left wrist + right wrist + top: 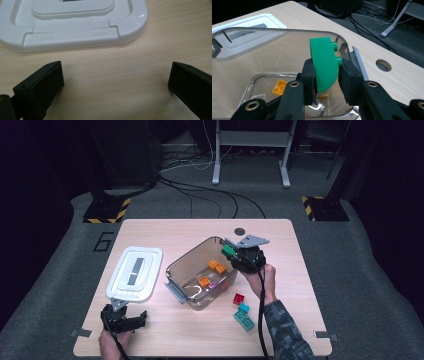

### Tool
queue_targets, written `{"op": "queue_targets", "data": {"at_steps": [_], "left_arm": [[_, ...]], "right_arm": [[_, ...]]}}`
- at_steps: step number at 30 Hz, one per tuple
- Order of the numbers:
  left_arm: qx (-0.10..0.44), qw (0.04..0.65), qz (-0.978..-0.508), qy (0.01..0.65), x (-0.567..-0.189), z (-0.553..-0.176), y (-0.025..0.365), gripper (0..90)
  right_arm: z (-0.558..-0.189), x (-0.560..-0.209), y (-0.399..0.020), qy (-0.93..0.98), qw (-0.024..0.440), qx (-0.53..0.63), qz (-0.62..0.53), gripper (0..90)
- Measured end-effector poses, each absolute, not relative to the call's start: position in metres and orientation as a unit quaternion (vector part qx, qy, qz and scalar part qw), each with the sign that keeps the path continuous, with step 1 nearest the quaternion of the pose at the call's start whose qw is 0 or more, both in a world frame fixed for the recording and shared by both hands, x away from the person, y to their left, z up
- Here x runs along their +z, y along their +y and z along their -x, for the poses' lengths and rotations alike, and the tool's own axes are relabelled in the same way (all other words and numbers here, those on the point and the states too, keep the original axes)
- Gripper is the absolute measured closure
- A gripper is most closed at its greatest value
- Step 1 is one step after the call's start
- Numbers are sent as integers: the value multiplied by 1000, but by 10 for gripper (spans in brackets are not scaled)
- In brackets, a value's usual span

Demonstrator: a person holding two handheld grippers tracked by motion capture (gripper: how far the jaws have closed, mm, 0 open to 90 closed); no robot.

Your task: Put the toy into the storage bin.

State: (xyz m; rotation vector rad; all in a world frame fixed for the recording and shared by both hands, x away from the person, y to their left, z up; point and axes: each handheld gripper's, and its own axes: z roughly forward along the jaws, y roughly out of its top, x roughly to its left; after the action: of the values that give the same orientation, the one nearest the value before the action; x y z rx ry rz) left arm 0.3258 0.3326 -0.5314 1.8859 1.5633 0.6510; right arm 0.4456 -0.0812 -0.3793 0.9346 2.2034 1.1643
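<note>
My right gripper [326,75] is shut on a green brick [324,62] with a rounded end, held over the right rim of a clear plastic box [287,57]. In the high view the green brick [228,251] hangs at the box's [176,270] far right edge, clamped by the right gripper [235,254]. Orange bricks [216,266] lie inside the box; a yellow brick [279,87] lies on its floor. My left gripper [115,82] rests open on bare wood just short of the white lid [72,22], at the table's front left [125,320].
A red brick [238,298] and teal bricks [244,316] lie on the table right of the box. The white lid [135,272] lies left of the box. A round hole [240,231] sits in the tabletop behind the box.
</note>
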Motion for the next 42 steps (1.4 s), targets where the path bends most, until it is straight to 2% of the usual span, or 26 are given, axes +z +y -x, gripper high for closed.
{"op": "queue_targets", "data": {"at_steps": [11,12,16,21,31,42], "left_arm": [[245,299,-710,588,-531,-326,333,0],[245,299,-710,588,-531,-326,333,0],[244,299,-710,589,-531,-326,333,0],[244,299,-710,589,-531,-326,333,0],[244,300,-710,588,-532,-326,333,0],[244,299,-710,588,-531,-326,333,0]], "right_arm": [[-453,-387,-71,815,218,411,-346,641],[-453,-387,-71,816,218,411,-344,609],[-453,-389,-72,813,218,405,-356,343],[-448,-386,-78,806,217,415,-361,144],[-428,-388,-94,802,217,422,-362,26],[-406,-408,-113,789,226,432,-373,0]]}}
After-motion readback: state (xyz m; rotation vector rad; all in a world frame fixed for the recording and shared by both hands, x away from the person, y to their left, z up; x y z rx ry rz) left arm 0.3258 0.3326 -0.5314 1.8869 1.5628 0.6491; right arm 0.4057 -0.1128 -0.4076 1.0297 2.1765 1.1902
